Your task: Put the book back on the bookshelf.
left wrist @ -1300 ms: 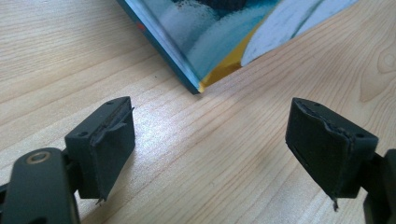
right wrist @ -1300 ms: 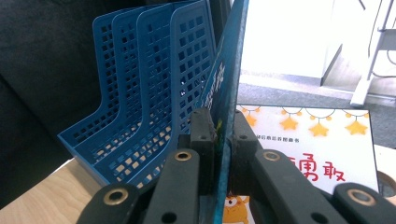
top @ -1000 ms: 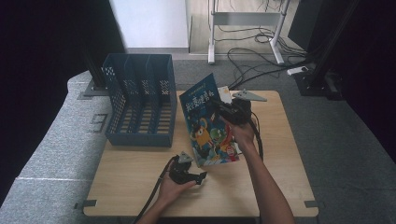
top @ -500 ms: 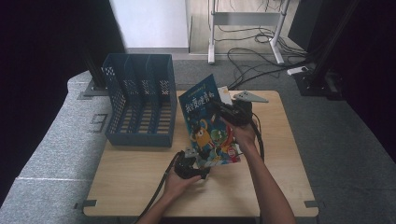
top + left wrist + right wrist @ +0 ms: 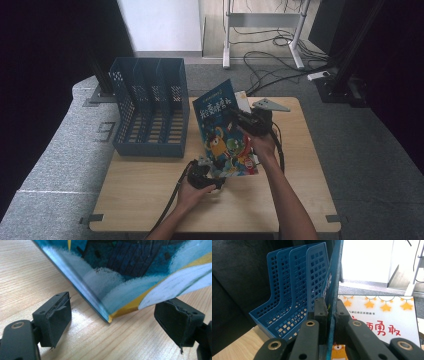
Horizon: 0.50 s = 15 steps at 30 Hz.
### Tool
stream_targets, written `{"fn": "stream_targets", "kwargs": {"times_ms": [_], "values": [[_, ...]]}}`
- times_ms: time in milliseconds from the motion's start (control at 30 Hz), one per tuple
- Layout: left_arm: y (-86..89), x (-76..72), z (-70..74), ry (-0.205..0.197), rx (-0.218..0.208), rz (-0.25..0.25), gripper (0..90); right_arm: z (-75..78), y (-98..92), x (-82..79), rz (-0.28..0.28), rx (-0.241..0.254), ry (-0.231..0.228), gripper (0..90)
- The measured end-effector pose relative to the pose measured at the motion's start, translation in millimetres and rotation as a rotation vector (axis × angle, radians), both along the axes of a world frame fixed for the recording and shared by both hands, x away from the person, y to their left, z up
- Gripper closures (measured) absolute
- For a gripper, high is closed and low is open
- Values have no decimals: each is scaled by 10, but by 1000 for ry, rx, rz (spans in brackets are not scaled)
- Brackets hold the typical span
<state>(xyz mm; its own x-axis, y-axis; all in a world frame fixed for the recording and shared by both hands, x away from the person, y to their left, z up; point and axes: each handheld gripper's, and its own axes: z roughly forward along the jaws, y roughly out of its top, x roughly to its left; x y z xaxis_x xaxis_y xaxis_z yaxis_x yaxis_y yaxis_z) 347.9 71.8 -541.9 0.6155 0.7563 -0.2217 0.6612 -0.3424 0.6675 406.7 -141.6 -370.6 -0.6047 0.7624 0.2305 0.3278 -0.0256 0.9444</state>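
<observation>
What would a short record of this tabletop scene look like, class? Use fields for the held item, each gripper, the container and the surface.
held item: blue picture book, lifted and tilted, lower corner near the table
right gripper: shut on the book's edge
left gripper: open, jaws either side of the book's lower corner, not touching it
container: blue file rack with slotted compartments, left of the book
other item: second book with stars, lying flat
surface: wooden table

Book (image 5: 130, 277) corner resting on wooden table (image 5: 27, 272), left tool (image 5: 120, 327) jaws apart on either side
</observation>
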Motion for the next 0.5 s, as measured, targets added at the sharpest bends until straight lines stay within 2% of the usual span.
{"fn": "stream_targets", "kwargs": {"times_ms": [167,500], "values": [[27,34,3,16,-23,19,141,45,-60,-28,25,6,13,848],[5,50,9,9,3,18,137,95,-156,-117,76,-34,16,848]]}}
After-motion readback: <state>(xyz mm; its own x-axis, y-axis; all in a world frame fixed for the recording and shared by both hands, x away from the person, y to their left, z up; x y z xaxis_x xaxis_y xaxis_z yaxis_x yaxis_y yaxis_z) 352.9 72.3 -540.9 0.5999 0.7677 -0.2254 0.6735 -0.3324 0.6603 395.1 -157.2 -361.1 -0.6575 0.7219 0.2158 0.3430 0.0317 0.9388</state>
